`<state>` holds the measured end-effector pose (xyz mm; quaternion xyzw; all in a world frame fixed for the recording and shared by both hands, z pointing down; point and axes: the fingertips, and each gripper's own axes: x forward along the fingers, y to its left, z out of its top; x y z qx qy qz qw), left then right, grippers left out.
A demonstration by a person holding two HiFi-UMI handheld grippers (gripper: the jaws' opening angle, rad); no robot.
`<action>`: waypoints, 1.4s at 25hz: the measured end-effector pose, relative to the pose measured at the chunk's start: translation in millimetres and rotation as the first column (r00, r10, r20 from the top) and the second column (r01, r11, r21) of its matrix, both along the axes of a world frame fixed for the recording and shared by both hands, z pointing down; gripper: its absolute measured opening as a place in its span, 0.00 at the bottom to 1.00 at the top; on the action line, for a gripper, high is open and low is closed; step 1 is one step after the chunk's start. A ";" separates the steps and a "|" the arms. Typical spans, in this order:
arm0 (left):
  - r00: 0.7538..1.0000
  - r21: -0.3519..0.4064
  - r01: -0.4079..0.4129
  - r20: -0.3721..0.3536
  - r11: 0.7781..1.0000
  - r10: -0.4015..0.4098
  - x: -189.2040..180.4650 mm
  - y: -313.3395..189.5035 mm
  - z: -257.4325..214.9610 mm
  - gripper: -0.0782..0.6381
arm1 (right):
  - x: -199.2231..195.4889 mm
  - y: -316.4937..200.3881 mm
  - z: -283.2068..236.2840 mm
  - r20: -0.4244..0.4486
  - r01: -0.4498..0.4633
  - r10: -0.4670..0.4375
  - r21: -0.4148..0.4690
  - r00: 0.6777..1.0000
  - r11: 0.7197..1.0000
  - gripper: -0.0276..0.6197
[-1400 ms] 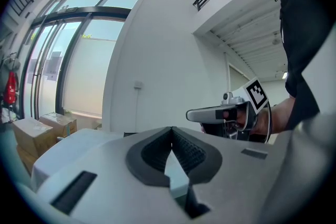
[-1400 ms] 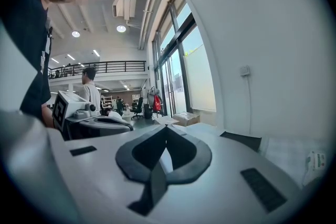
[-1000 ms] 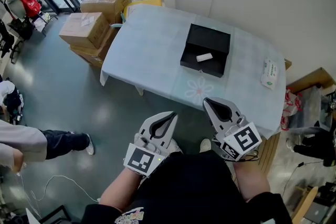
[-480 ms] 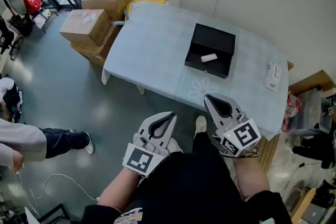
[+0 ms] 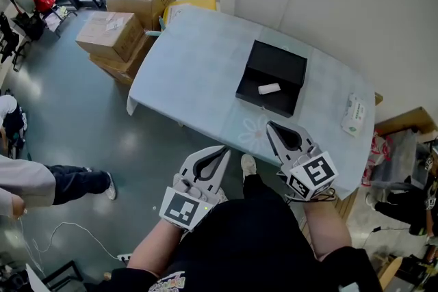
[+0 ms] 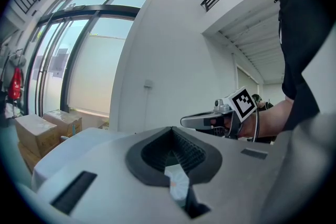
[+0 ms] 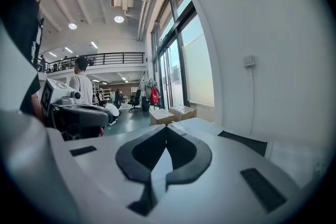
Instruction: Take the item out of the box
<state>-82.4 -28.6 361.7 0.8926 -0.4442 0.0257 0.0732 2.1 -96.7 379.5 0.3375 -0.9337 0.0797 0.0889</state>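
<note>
Both pairs of tongs are held low in front of the person, short of the desk, and both are pressed together with nothing between them. From the head view, the left tongs hang over bare floor. The tips of the right tongs overlap the desk's near edge. The open black box sits on the right half of the cloth, set in from every edge. The small white item lies on the box's bottom, near the front wall. A wide stretch of bare cloth lies left of the box. A wipes packet lies by the right edge, well apart from the box. Cardboard cartons crowd the far left corner, and a wall backs the desk.
</note>
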 end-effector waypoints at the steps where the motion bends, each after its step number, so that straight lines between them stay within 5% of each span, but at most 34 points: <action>1: 1.000 -0.003 0.002 0.001 1.000 -0.002 3.1 -5.7 0.4 0.12 | 2.5 -7.2 1.6 -0.002 0.005 -0.005 -0.003 1.000 1.000 0.06; 22: 1.000 -0.083 0.031 0.007 0.996 -0.030 48.4 -118.2 34.3 0.12 | 37.4 -147.0 80.5 -0.180 0.108 -0.122 -0.087 0.976 0.990 0.06; 35: 1.000 -0.143 0.017 -0.005 0.990 -0.018 65.7 -150.9 63.0 0.12 | 39.1 -187.0 165.5 -0.463 0.246 -0.293 -0.160 0.837 0.956 0.06</action>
